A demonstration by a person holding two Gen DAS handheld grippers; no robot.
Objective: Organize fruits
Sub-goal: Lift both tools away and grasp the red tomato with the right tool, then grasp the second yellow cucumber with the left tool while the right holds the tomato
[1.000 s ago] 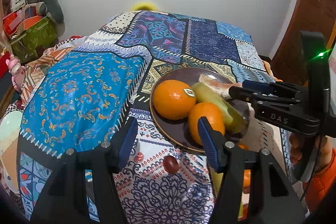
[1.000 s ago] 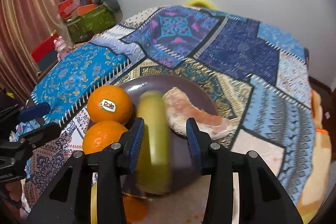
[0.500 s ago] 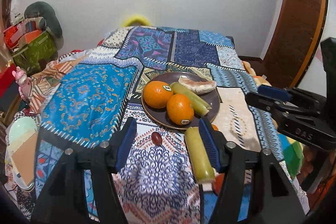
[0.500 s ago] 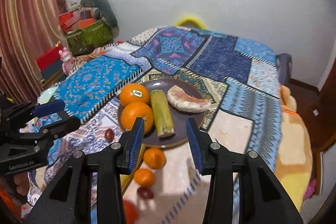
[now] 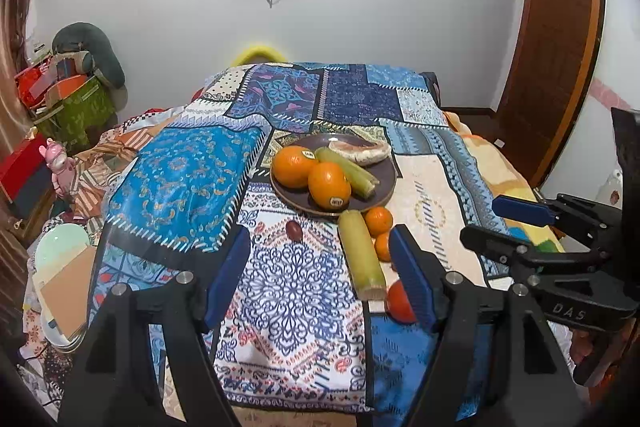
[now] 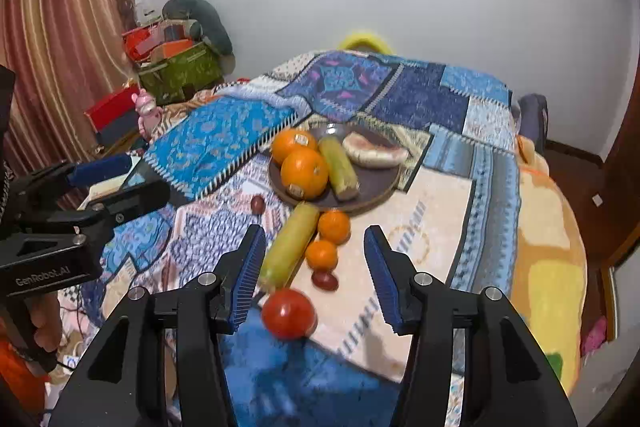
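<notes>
A dark round plate [image 5: 385, 187] [image 6: 380, 195] on the patchwork bedspread holds two big oranges [image 5: 329, 185] [image 6: 304, 173], a green stalk piece [image 5: 347, 167] [image 6: 339, 167] and a pomelo slice [image 5: 362, 151] [image 6: 374, 151]. In front of it lie a longer yellow-green stalk [image 5: 362, 255] [image 6: 290, 245], two small oranges [image 5: 379, 221] [image 6: 334, 225], dark plums [image 5: 293, 230] [image 6: 325, 279] and a tomato [image 5: 398, 301] [image 6: 288, 313]. My left gripper [image 5: 318, 255] [image 6: 140, 175] and right gripper [image 6: 314, 247] [image 5: 482, 219] hover nearer than the plate, jaws opening, gripping nothing.
The bed [image 5: 180, 179] fills the middle. Boxes and a green bag [image 6: 180, 71] stand at the far left by a striped curtain [image 6: 60, 27]. A pale bowl and cardboard [image 5: 64, 267] sit off the left edge. A wooden door [image 5: 560, 47] is on the right.
The right gripper let go of the green stalk piece, which now lies on the plate. Both grippers drew back and up from the plate, and their jaws widened.
</notes>
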